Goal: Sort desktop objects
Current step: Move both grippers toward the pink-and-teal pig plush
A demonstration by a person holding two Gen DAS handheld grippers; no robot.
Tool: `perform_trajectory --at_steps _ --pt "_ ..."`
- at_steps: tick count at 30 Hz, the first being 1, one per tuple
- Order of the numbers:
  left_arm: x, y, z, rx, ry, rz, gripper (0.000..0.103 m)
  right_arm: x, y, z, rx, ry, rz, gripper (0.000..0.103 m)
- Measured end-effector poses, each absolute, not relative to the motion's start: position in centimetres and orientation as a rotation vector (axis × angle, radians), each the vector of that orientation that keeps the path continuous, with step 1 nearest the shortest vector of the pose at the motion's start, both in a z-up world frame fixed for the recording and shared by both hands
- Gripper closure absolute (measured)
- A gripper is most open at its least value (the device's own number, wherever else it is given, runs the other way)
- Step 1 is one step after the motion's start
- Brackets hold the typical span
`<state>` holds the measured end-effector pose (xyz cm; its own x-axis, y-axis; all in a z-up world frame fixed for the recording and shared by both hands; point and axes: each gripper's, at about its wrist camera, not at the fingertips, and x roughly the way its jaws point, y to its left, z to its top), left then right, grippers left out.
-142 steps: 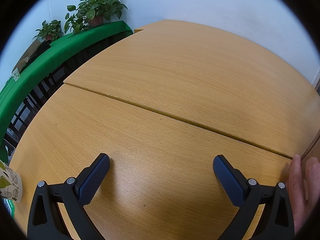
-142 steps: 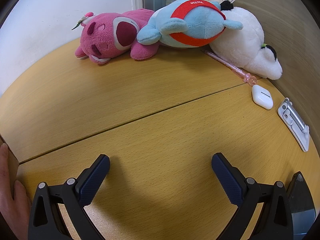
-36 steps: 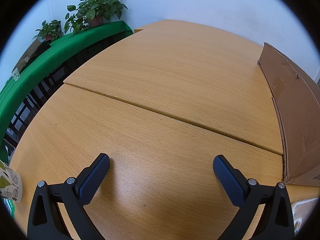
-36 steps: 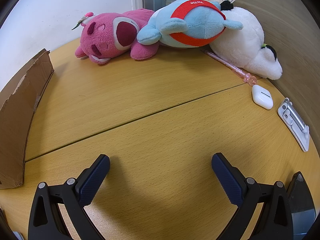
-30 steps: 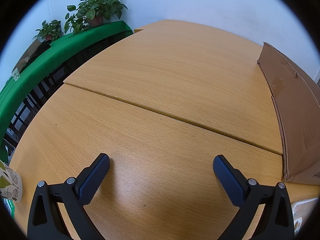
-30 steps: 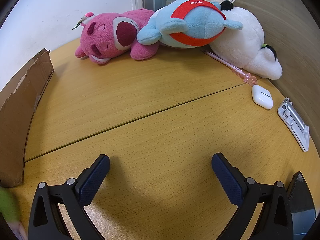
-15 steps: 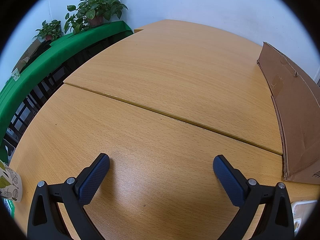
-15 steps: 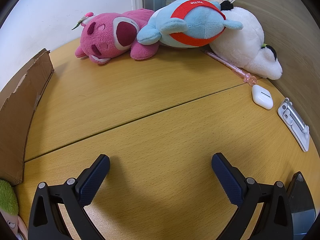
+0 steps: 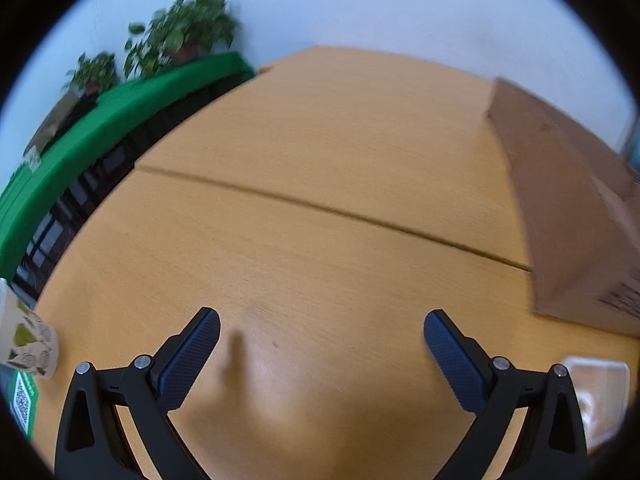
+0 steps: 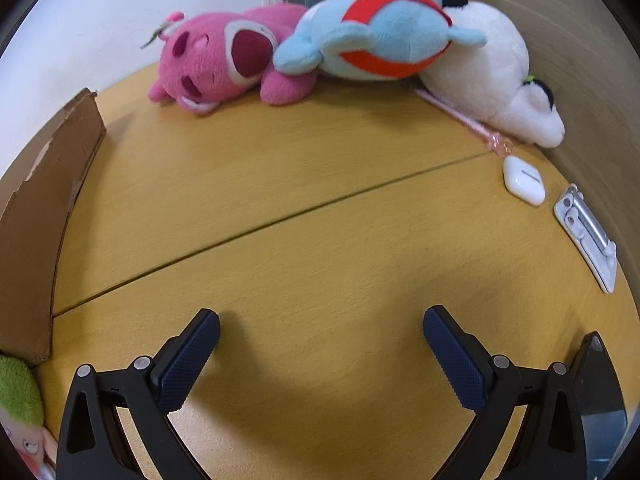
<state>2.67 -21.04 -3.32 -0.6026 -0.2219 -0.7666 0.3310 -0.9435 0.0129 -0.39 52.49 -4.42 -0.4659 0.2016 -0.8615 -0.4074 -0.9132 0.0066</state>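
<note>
My left gripper (image 9: 320, 340) is open and empty just above the wooden table (image 9: 320, 168). A brown cardboard box (image 9: 568, 208) stands to its right, with a clear plastic packet (image 9: 596, 388) at the lower right. My right gripper (image 10: 320, 340) is open and empty over the table (image 10: 320, 248). The same box (image 10: 44, 208) is at its left, with a green-haired doll (image 10: 20, 412) at the lower left. A pink plush (image 10: 224, 60), a blue and red plush (image 10: 380, 32) and a white plush (image 10: 492, 76) lie at the back.
A white earbud case (image 10: 523, 179), a pink pen (image 10: 464, 120) and a white metal clip (image 10: 588, 236) lie by the wooden wall on the right. A dark object (image 10: 596, 392) is at the lower right. A patterned paper cup (image 9: 28, 344) stands at the left table edge. Potted plants (image 9: 180, 36) stand beyond on a green-covered shelf.
The left wrist view has shifted and blurred as the left gripper lifts and turns right, bringing more of the box into view. The right gripper has shifted slightly. A hand set the box down earlier.
</note>
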Motion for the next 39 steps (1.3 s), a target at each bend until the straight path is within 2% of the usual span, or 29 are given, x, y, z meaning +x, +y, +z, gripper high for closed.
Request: perform_trajectory --at_steps 4,8,11,16,19,23,27,39 --pt "7.2 -16.6 3.0 1.005 0.098 -2.724 0.001 1.9 49.8 -3.4 -1.416 0.335 2.48 0.0" --pt "10.1 -12.0 8.4 0.9 0.121 -2.904 0.001 5.9 43.1 0.7 -1.288 0.157 2.725 0.0" --pt "10.7 -7.8 10.0 0.931 0.1 -3.015 0.001 9.0 38.0 3.9 -1.255 0.121 2.943 0.0" --pt "11.3 -1.6 9.7 1.046 0.12 -3.17 0.001 13.0 32.9 7.7 -1.163 0.105 3.098 0.0" --pt "12.5 2.0 9.0 1.078 0.068 -3.237 0.001 14.1 31.2 8.5 -1.121 0.082 3.127 0.0" --pt "13.3 5.6 8.5 1.12 -0.038 -3.285 0.001 14.9 29.2 8.1 -1.115 -0.048 3.116 0.0" --pt "13.1 6.6 8.3 1.135 -0.086 -3.288 0.001 15.2 27.8 7.4 -1.129 -0.136 3.108 0.0" --pt "9.6 8.1 6.3 1.304 -0.036 -3.296 0.002 13.2 28.0 4.9 -1.258 -0.082 3.146 0.0"
